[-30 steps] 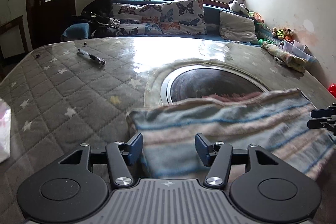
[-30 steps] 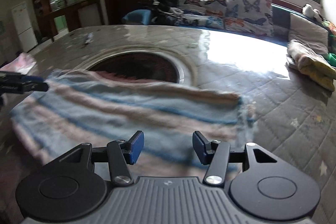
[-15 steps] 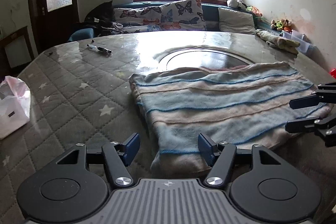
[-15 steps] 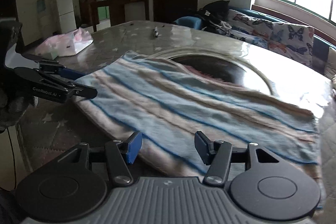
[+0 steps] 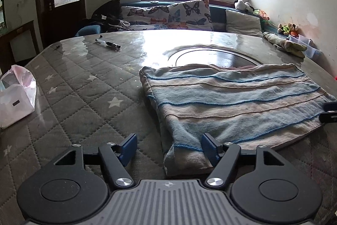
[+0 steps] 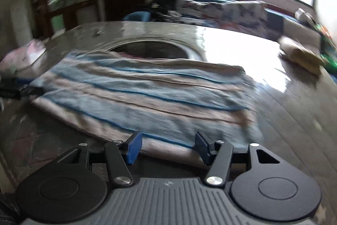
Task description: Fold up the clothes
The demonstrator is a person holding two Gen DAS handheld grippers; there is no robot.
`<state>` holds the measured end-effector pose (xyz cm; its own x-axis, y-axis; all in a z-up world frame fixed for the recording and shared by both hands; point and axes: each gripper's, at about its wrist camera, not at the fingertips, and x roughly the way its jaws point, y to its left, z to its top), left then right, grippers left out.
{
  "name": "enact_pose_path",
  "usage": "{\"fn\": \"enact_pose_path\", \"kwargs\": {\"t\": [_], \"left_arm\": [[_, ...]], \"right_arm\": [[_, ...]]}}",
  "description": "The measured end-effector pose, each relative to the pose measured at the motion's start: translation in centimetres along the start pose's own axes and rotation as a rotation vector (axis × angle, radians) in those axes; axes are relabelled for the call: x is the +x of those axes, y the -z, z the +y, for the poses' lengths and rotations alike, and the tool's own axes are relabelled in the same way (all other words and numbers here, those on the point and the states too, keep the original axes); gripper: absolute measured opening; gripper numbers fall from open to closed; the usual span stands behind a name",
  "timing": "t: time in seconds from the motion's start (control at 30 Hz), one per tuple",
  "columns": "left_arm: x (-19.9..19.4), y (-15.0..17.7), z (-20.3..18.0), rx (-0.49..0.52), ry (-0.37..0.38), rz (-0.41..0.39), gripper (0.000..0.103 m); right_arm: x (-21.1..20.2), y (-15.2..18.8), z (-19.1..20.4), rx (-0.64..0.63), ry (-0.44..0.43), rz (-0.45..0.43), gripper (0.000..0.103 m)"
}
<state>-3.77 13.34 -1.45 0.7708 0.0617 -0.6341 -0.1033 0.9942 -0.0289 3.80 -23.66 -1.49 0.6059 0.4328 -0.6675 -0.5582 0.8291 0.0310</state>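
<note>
A folded garment with light blue and beige stripes (image 5: 231, 102) lies flat on the quilted table cover, partly over the round dark inset (image 5: 214, 57). My left gripper (image 5: 168, 150) stands open at the garment's near left corner, holding nothing. The same garment (image 6: 143, 96) shows blurred in the right wrist view. My right gripper (image 6: 167, 147) is open just before its near edge, empty. The right gripper's tips (image 5: 329, 112) show at the right edge of the left wrist view. The left gripper's tips (image 6: 14, 91) appear at the left edge of the right wrist view.
A white and pink plastic bag (image 5: 15, 96) sits at the table's left edge. A pen (image 5: 107, 43) lies at the far left. A rolled yellowish cloth (image 5: 284, 44) rests at the far right. A sofa with butterfly cushions (image 5: 168, 16) stands behind the table.
Both grippers have drawn back from the garment, which now lies still and flat. The right wrist view has swung and is blurred with motion.
</note>
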Motion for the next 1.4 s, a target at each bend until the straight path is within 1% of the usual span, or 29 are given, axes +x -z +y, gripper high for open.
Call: {"fn": "enact_pose_path", "kwargs": {"t": [0.1, 0.23, 0.3, 0.4, 0.5, 0.67, 0.7, 0.73, 0.83, 0.9, 0.97, 1.07, 1.1, 1.17, 1.2, 1.3, 1.4], "left_arm": [[0.0, 0.0, 0.0, -0.004, -0.004, 0.004, 0.073], [-0.1, -0.2, 0.0, -0.019, -0.004, 0.009, 0.073], [-0.4, -0.1, 0.2, -0.042, 0.004, 0.014, 0.073], [-0.8, 0.0, 0.4, -0.079, 0.016, 0.021, 0.073], [-1.2, 0.1, 0.7, -0.120, 0.028, 0.028, 0.072], [-1.9, 0.4, 1.1, -0.189, 0.048, 0.038, 0.070], [-2.1, 0.5, 1.2, -0.202, 0.052, 0.040, 0.069], [-2.2, 0.5, 1.3, -0.214, 0.055, 0.041, 0.063], [-2.6, 0.4, 1.5, -0.235, 0.063, 0.027, 0.055], [-2.9, 0.3, 1.7, -0.249, 0.068, 0.017, 0.054], [-3.1, 0.2, 1.9, -0.263, 0.074, 0.008, 0.047], [-3.5, 0.0, 2.2, -0.284, 0.080, -0.007, 0.047], [-3.5, -0.1, 2.5, -0.292, 0.077, -0.016, 0.044], [-3.2, -0.1, 3.0, -0.306, 0.066, -0.012, 0.030], [-2.9, 0.0, 3.2, -0.311, 0.061, -0.003, 0.027], [-2.0, 0.7, 3.0, -0.279, 0.039, 0.030, 0.023], [-2.2, 0.6, 2.5, -0.249, 0.021, 0.026, 0.023]], "right_arm": [[-0.9, 0.5, -2.3, 0.072, 0.037, -0.006, 0.057], [-1.9, 0.4, -3.8, 0.134, 0.043, -0.040, 0.058], [-1.4, 0.4, -4.5, 0.165, 0.033, -0.012, 0.058], [-0.8, 0.6, -4.6, 0.162, 0.037, 0.005, 0.059], [-1.1, -0.2, -3.8, 0.127, 0.029, -0.017, 0.060], [-0.9, -2.1, -2.0, 0.060, -0.016, -0.037, 0.060], [-0.7, -2.4, -1.6, 0.048, -0.026, -0.039, 0.060], [-0.6, -2.8, -1.1, 0.035, -0.038, -0.041, 0.060], [-0.2, -3.7, 0.2, 0.001, -0.067, -0.046, 0.060], [0.1, -4.4, 1.2, -0.022, -0.091, -0.053, 0.060], [0.2, -4.7, 2.0, -0.035, -0.109, -0.058, 0.060], [0.7, -5.1, 3.1, -0.058, -0.138, -0.060, 0.060], [0.9, -5.2, 3.5, -0.066, -0.145, -0.057, 0.060], [1.2, -5.3, 3.9, -0.074, -0.154, -0.052, 0.060], [1.5, -5.3, 4.0, -0.072, -0.156, -0.047, 0.060], [2.1, -5.0, 4.3, -0.065, -0.164, -0.026, 0.060], [2.4, -4.6, 4.5, -0.075, -0.159, -0.010, 0.060]]}}
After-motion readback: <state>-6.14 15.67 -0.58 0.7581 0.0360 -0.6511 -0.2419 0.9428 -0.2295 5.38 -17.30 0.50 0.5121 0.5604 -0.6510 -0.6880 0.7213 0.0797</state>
